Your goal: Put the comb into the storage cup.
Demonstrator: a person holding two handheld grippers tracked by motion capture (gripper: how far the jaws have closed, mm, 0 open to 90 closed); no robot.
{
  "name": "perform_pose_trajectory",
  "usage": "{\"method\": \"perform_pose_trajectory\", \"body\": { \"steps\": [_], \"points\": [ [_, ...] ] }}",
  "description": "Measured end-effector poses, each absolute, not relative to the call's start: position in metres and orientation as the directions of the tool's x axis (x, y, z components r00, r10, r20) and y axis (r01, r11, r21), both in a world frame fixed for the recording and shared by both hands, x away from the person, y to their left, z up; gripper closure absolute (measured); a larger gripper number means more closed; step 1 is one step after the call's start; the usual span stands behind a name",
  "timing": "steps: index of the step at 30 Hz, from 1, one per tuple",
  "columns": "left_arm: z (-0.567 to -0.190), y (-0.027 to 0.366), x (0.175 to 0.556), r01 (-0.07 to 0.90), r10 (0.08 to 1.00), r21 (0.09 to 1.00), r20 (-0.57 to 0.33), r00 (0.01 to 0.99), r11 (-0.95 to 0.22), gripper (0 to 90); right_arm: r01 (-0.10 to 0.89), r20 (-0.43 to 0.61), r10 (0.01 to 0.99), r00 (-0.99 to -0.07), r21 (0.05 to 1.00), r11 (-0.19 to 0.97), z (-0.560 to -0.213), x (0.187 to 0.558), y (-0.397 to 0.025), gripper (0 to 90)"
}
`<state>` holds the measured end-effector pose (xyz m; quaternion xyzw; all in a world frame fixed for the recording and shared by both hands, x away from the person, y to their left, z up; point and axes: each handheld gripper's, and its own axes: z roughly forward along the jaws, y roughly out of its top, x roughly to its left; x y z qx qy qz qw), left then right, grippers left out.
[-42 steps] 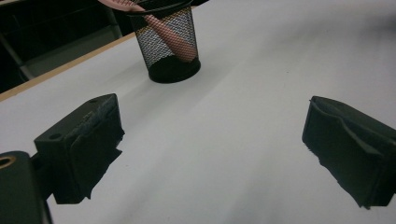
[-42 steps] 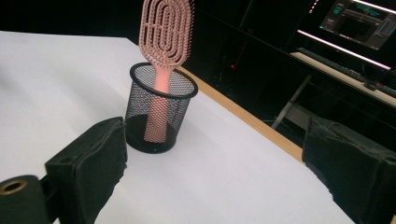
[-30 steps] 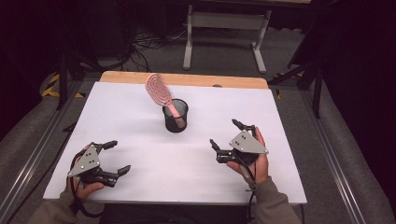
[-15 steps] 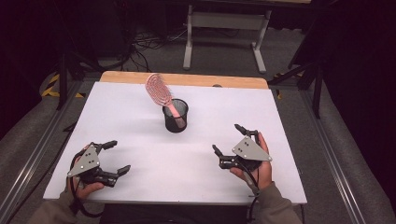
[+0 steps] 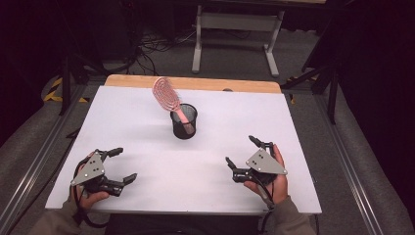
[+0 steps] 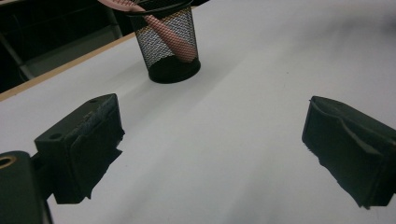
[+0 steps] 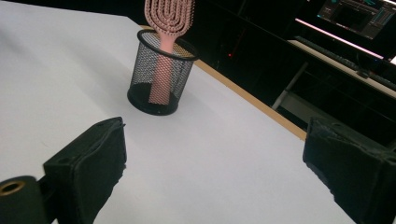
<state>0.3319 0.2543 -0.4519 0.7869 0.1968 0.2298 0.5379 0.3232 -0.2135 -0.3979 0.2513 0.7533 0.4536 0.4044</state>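
A pink hairbrush (image 5: 167, 97) stands handle-down in a black mesh cup (image 5: 184, 122) near the middle of the white table top (image 5: 225, 112), its head leaning out to the left. My left gripper (image 5: 120, 164) rests open near the front left, well short of the cup. My right gripper (image 5: 241, 152) is open at the front right, also apart from the cup. The left gripper view has the cup (image 6: 169, 46) ahead of the wide-apart jaws, with the brush handle (image 6: 169, 36) inside. In the right gripper view the cup (image 7: 160, 72) and brush (image 7: 166, 21) stand beyond empty jaws.
A wooden strip (image 5: 195, 83) edges the table's far side. Beyond it stand a metal table frame (image 5: 235, 34) and cables on the floor. Rails (image 5: 342, 161) run along both table sides. A desk with a monitor (image 7: 359, 14) is in the right gripper view.
My right gripper has drawn back toward the front edge and slightly right. The left gripper, cup and brush have stayed put.
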Motion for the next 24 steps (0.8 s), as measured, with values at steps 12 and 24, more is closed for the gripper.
{"method": "perform_pose_trajectory", "body": {
  "steps": [12,24],
  "points": [
    [-0.452,0.254,0.332,0.066,0.555,0.938,0.144,0.819,-0.339,6.2,0.017,-0.375,0.756,-0.537,0.891,0.454,-0.413,0.319,-0.225,6.9],
    [-0.451,0.254,0.334,0.064,0.562,0.938,0.148,0.814,-0.340,6.1,0.064,-0.338,0.790,-0.512,0.902,0.428,-0.436,0.314,-0.255,6.0]
  ]
}}
